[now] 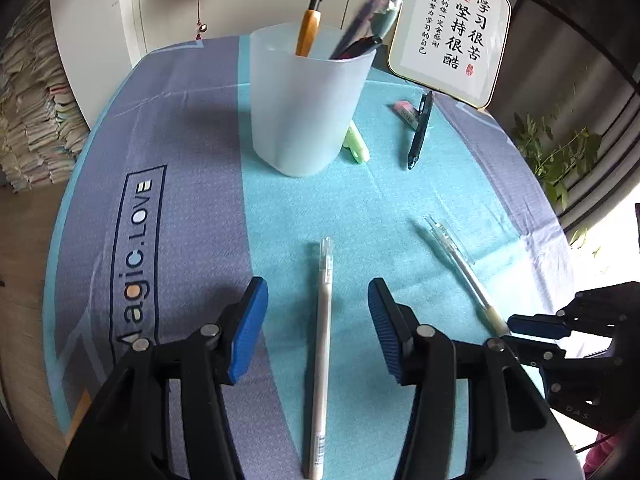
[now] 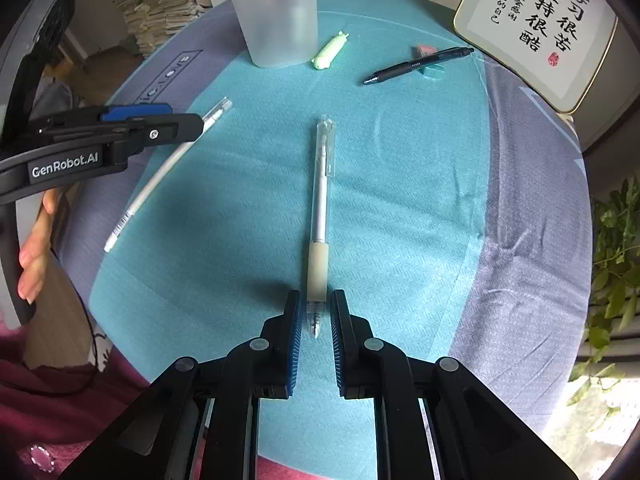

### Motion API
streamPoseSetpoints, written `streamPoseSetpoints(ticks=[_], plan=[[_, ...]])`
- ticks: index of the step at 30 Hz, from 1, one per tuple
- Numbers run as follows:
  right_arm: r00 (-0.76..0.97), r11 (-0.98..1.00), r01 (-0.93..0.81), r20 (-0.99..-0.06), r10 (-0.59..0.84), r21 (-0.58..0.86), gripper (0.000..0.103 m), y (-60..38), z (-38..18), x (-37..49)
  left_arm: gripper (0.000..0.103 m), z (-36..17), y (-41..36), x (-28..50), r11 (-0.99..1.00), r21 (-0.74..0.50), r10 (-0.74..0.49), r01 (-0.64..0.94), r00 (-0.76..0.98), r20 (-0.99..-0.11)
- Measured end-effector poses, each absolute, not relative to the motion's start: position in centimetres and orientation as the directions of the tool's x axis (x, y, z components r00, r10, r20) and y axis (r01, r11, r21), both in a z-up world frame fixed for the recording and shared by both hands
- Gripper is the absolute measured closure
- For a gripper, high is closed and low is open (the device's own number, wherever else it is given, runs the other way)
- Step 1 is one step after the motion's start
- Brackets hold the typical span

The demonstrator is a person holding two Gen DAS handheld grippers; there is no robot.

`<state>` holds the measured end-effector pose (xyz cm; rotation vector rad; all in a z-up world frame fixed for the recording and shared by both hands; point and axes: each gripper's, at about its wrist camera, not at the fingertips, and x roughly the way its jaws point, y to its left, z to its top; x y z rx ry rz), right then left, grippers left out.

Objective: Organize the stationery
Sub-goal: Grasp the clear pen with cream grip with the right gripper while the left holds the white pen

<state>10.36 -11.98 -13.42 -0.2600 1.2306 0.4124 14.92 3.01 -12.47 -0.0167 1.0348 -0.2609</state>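
A frosted plastic cup [image 1: 306, 100] holding several pens stands at the table's far side; it also shows in the right wrist view [image 2: 278, 20]. A white pen [image 1: 322, 344] lies between the open jaws of my left gripper [image 1: 318, 304]; it also shows in the right wrist view [image 2: 160, 172]. A clear pen with a pale grip [image 2: 320, 216] lies on the cloth, its tip between the narrowly open jaws of my right gripper [image 2: 316, 312], not clamped. It also shows in the left wrist view [image 1: 464, 272]. A black pen [image 1: 418, 132], a green highlighter [image 1: 356, 144] and a pink eraser [image 1: 404, 110] lie near the cup.
A framed calligraphy board [image 1: 450, 40] leans at the far right. The table carries a blue and teal cloth [image 1: 192, 152]. Stacked papers [image 1: 28, 112] stand at the left, a plant [image 2: 616, 248] at the right. The left gripper's body [image 2: 100, 140] hangs over the white pen.
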Motion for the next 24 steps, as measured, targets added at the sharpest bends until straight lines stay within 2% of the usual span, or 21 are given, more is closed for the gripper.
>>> streamPoseSetpoints(ticks=[2, 4, 5, 6, 7, 9, 14, 24], plan=[[0.304, 0.900, -0.437, -0.940, 0.153, 0.006, 0.078, -11.7, -12.9, 10.7, 0.053, -12.9, 2.4, 15.6, 0.972, -0.107, -0.198, 0.209, 0.482, -0.854], [0.326, 0.898, -0.439, -0.928, 0.181, 0.021, 0.059, -11.3, -12.2, 11.4, 0.055, -13.6, 2.1, 16.3, 0.974, -0.098, -0.187, 0.206, 0.473, -0.861], [0.342, 0.899, -0.438, -0.919, 0.194, 0.027, 0.058, -11.1, -11.8, 11.9, 0.056, -13.8, 2.0, 16.6, 0.974, -0.094, -0.182, 0.206, 0.470, -0.864], [0.358, 0.901, -0.432, -0.911, 0.203, 0.031, 0.058, -11.1, -11.3, 12.5, 0.063, -13.8, 1.8, 16.7, 0.976, -0.076, -0.169, 0.205, 0.489, -0.856], [0.369, 0.907, -0.421, -0.906, 0.206, 0.035, 0.058, -11.0, -11.0, 13.3, 0.080, -13.8, 1.6, 16.9, 0.976, -0.064, -0.161, 0.208, 0.491, -0.856], [0.377, 0.921, -0.386, -0.903, 0.204, 0.047, 0.058, -11.0, -10.6, 14.9, 0.097, -13.8, 1.4, 17.5, 0.975, -0.056, -0.156, 0.214, 0.486, -0.860], [0.357, 0.923, -0.379, -0.908, 0.218, 0.073, 0.058, -10.0, -11.2, 17.7, 0.098, -11.8, 2.7, 16.6, 0.970, -0.112, -0.211, 0.216, 0.514, -0.831], [0.342, 0.925, -0.379, -0.932, 0.120, -0.020, 0.058, -8.0, -13.3, 19.8, 0.098, -5.7, 4.4, 13.0, 0.960, -0.129, -0.261, 0.247, 0.634, -0.728]])
